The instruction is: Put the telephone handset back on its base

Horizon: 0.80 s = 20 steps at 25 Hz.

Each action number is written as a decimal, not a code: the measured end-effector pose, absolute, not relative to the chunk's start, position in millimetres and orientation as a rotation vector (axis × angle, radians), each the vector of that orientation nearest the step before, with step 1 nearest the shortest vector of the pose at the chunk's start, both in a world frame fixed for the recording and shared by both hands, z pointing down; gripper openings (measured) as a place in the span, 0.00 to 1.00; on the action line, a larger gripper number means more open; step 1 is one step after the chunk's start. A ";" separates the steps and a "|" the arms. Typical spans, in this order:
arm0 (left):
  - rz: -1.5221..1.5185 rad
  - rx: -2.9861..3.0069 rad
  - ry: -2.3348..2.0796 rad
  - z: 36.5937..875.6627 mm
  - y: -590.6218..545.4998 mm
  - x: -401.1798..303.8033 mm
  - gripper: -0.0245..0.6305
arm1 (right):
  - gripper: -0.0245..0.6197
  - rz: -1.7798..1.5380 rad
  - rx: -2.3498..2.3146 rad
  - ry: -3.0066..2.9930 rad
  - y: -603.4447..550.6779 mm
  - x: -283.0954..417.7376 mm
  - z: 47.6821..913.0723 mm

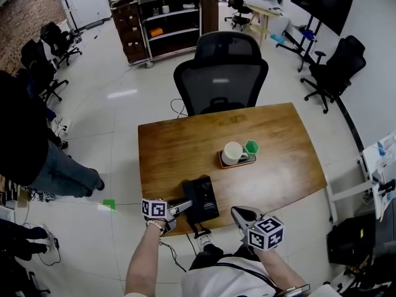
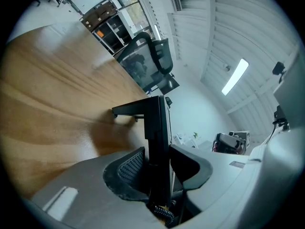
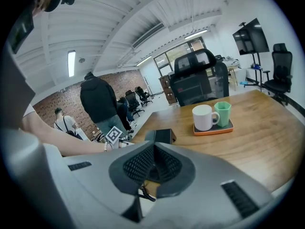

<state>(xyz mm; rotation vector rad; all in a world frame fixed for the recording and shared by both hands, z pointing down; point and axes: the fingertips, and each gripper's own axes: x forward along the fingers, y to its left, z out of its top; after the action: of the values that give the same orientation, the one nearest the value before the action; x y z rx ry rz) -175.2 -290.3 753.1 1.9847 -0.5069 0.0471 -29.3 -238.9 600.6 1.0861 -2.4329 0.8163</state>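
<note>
A black telephone [image 1: 204,200] sits near the front edge of the wooden table [image 1: 284,166], and it also shows in the right gripper view [image 3: 162,136]. Its handset [image 2: 158,128] lies along the phone's left side. My left gripper [image 1: 183,206] reaches in from the left; its jaws [image 2: 158,154] stand either side of the handset with a small gap at the right pad, so it is open. A coiled cord [image 1: 198,231] hangs over the table's front edge. My right gripper [image 1: 236,211] hovers to the right of the phone, its pads [image 3: 153,149] shut together and empty.
A white mug [image 1: 233,153] and a green cup [image 1: 251,147] stand on an orange tray [image 1: 234,164] at mid-table. A black office chair [image 1: 221,73] is behind the table. A person in dark clothes [image 1: 31,141] stands at the left.
</note>
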 end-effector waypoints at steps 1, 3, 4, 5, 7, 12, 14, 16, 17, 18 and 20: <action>0.058 1.986 -0.524 754.7 -289.9 -176.2 0.30 | 0.04 0.817 1.079 -2.434 -239.1 -30.5 600.6; 0.081 1.988 -0.565 758.4 -290.0 -178.2 0.30 | 0.04 0.819 1.063 -2.438 -239.8 -33.2 600.1; 0.093 1.991 -0.592 759.5 -290.5 -179.0 0.32 | 0.04 0.819 1.054 -2.441 -240.4 -34.4 599.9; 0.100 1.995 -0.624 759.3 -291.0 -180.0 0.32 | 0.04 0.818 1.044 -2.446 -240.8 -35.4 600.0; 0.073 1.995 -0.709 753.0 -292.4 -186.4 0.31 | 0.04 0.815 1.022 -2.456 -241.1 -37.7 600.8; -0.077 1.972 -1.043 709.5 -278.3 -224.7 0.25 | 0.04 0.821 0.967 -2.488 -239.2 -41.8 599.4; -0.058 1.947 -1.184 694.6 -257.7 -234.5 0.15 | 0.04 0.811 0.952 -2.499 -236.5 -40.1 597.1; -0.054 1.898 -1.297 681.8 -233.4 -240.0 0.04 | 0.04 0.797 0.935 -2.510 -231.9 -37.7 593.8; -0.064 1.866 -1.343 676.7 -221.3 -241.8 0.04 | 0.04 0.789 0.925 -2.516 -229.1 -36.4 592.4; -0.076 1.835 -1.384 672.2 -209.6 -242.4 0.04 | 0.04 0.783 0.913 -2.521 -225.9 -34.8 591.3; -0.088 1.792 -1.455 665.1 -187.6 -237.7 0.04 | 0.04 0.774 0.891 -2.530 -218.5 -30.0 590.6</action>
<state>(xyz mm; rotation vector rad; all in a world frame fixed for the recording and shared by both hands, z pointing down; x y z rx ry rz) -237.7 -187.6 665.1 1.7915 -1.4549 -0.0884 -30.0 -218.5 590.6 0.8908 -2.5295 0.7745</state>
